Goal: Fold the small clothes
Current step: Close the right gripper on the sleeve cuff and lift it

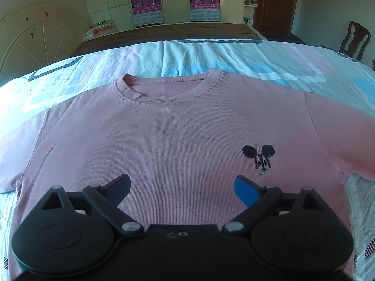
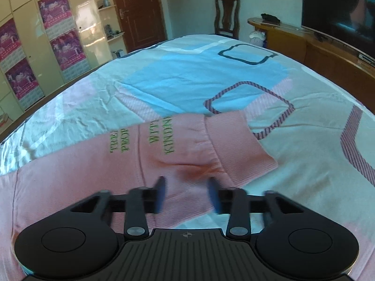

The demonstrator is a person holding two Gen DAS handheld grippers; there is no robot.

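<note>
A pink sweatshirt [image 1: 175, 128] lies flat, front up, on the bed, its collar [image 1: 164, 86] at the far side and a black mouse emblem [image 1: 259, 155] on the chest. My left gripper [image 1: 182, 182] hovers over the chest, open wide, with nothing between its blue pads [image 1: 246, 189]. In the right wrist view one sleeve [image 2: 187, 140] with green lettering [image 2: 161, 135] stretches out to its ribbed cuff [image 2: 234, 140]. My right gripper [image 2: 186, 182] is low over this sleeve near the cuff. Its jaws stand apart on either side of a small crease in the cloth; the fingers are blurred.
The bedspread [image 2: 187, 75], patterned in white, blue and pink, runs on beyond the sleeve. A wooden chair [image 2: 226, 14] and a low wooden cabinet [image 2: 304, 39] under a dark screen [image 2: 339, 7] stand past the bed. A white headboard [image 1: 28, 37] is at the left.
</note>
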